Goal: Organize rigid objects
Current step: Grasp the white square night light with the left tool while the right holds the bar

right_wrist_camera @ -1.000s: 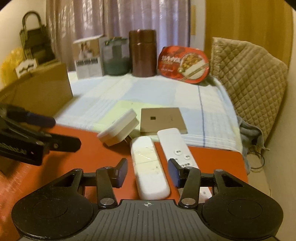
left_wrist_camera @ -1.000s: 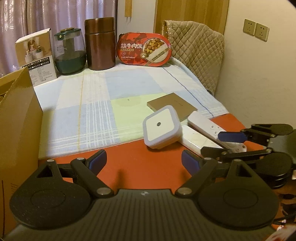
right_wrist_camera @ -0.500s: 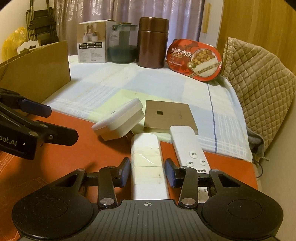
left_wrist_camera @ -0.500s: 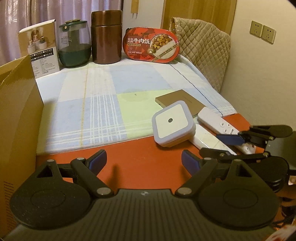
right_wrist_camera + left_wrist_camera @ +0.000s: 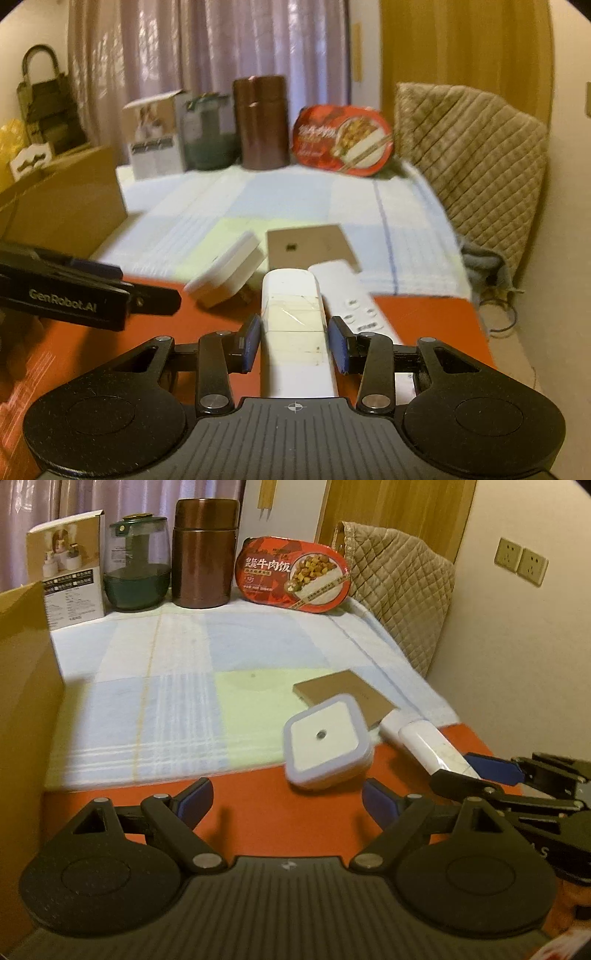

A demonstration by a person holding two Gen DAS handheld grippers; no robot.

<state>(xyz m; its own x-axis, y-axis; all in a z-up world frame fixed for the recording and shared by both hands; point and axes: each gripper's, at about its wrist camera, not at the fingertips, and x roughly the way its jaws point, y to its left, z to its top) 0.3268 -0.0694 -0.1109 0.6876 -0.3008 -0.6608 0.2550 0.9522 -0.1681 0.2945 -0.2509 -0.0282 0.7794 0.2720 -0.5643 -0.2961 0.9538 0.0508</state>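
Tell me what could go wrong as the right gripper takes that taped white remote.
1. The right gripper straddles the taped white remote near its rear end, so most of its length sticks out forward; it may droop or pivot when lifted.
2. The second remote lies right alongside and the square white night light sits close on the other side; either could get nudged.
3. The open left gripper hovers close by and could collide.

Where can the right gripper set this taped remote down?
Free: the checked cloth between the cardboard box and the square white container, and the red mat ahead of the left gripper. Crowded: around the tan card and second remote.
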